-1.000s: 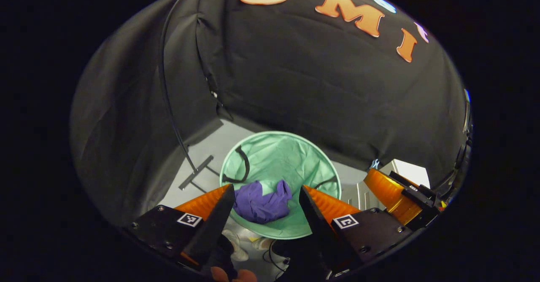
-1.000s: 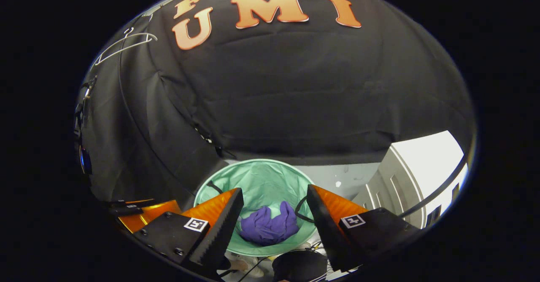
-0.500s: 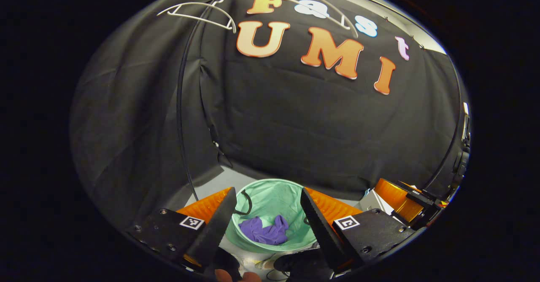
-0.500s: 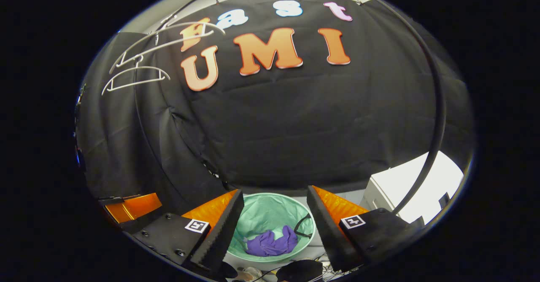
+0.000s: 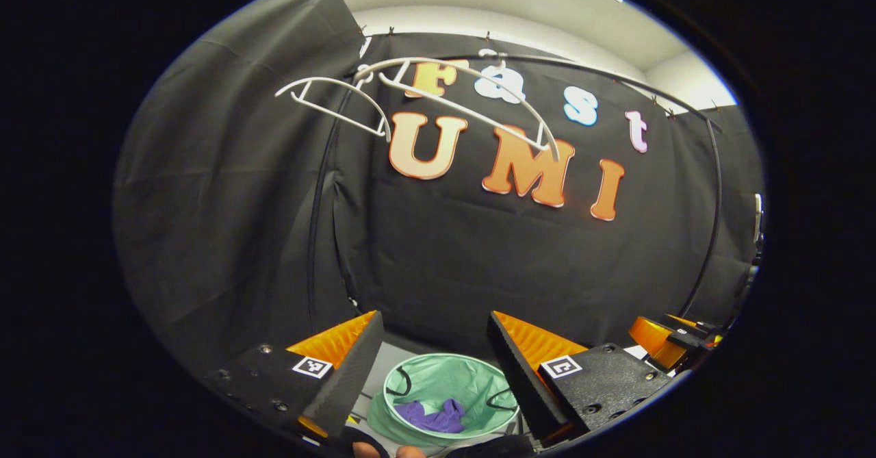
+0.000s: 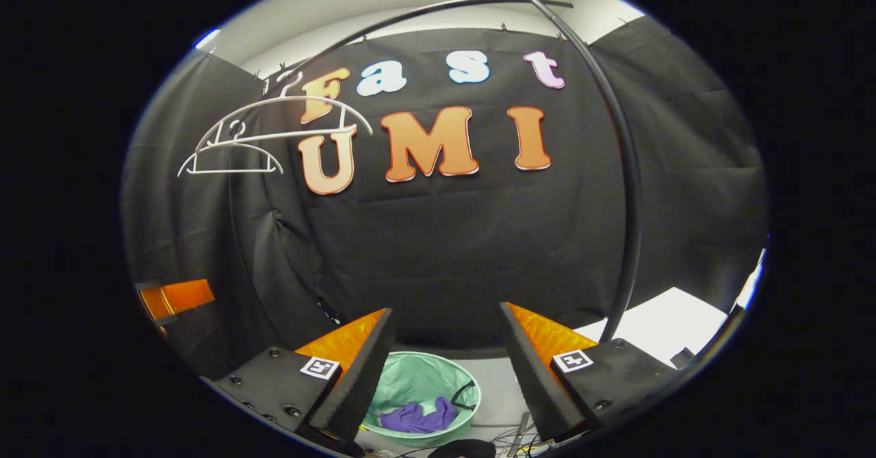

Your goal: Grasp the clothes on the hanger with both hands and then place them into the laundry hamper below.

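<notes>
Both tools, left [image 5: 432, 376] and right [image 6: 445, 376], had lifted away released and empty, leaving the purple clothes [image 5: 430, 417] down in the green hamper [image 5: 448, 376] and the hangers [image 5: 438, 95] bare, so the job looked done.

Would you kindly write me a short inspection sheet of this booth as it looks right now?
Surface: pale floor under the hamper.
Job's things: purple garment lies crumpled inside the green hamper; two white hangers hang bare from the rail.
Clutter: white box at the right of the right gripper view.
Grippers: left tool open, holding nothing; right tool open, holding nothing.
Cables: dark wires on the floor by the hamper.
Surroundings: black cloth wall, black curved pole.
</notes>
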### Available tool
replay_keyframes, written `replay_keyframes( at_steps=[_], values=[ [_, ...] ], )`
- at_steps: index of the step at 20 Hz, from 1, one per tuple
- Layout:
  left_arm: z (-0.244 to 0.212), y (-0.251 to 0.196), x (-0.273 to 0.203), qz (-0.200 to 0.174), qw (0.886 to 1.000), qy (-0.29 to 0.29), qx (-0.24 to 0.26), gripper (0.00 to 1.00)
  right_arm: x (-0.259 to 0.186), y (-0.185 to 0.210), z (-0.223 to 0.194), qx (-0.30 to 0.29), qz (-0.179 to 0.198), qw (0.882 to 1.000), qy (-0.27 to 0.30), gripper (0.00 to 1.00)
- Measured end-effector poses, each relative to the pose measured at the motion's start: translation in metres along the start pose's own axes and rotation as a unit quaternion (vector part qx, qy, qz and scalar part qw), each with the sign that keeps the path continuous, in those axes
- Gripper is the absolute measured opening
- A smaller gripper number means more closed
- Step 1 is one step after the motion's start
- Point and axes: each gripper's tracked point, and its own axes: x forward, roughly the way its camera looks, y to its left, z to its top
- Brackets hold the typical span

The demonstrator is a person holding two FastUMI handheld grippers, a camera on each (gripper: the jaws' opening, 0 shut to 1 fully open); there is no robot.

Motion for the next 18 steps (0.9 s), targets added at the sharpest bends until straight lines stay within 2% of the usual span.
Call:
replay_keyframes(
  at_steps=[1, 2, 3, 6, 9, 13, 16, 17, 18],
  values=[
    [0.013, 0.001, -0.003, 0.001, 1.000, -0.014, -0.002, 0.96, -0.005, 0.000, 0.007, 0.000, 0.000, 1.000, -0.008, 0.89],
    [0.022, 0.003, -0.008, 0.004, 1.000, -0.026, -0.004, 0.95, -0.009, 0.000, 0.013, 0.000, -0.001, 1.000, -0.015, 1.00],
    [0.027, 0.006, -0.012, 0.009, 0.999, -0.037, -0.005, 0.93, -0.011, 0.001, 0.018, 0.001, -0.002, 1.000, -0.021, 1.00],
    [0.035, 0.013, -0.017, 0.025, 0.997, -0.066, -0.015, 0.95, -0.016, 0.003, 0.021, 0.003, 0.002, 1.000, -0.027, 0.98],
    [0.029, 0.012, -0.016, 0.030, 0.998, -0.050, -0.021, 0.99, -0.017, 0.005, 0.017, -0.004, 0.005, 1.000, -0.025, 0.98],
    [0.027, 0.013, -0.015, 0.029, 0.999, -0.041, -0.020, 0.92, -0.013, 0.006, 0.016, -0.011, 0.002, 0.999, -0.030, 0.98],
    [0.027, 0.014, -0.018, 0.033, 0.998, -0.044, -0.012, 0.96, -0.010, 0.006, 0.012, -0.009, -0.001, 1.000, -0.027, 0.98],
    [0.027, 0.015, -0.018, 0.034, 0.998, -0.044, -0.011, 0.93, -0.010, 0.006, 0.012, -0.006, -0.001, 1.000, -0.025, 0.98],
    [0.026, 0.015, -0.018, 0.035, 0.998, -0.043, -0.013, 0.92, -0.009, 0.006, 0.010, -0.004, -0.001, 1.000, -0.024, 0.89]
  ],
)
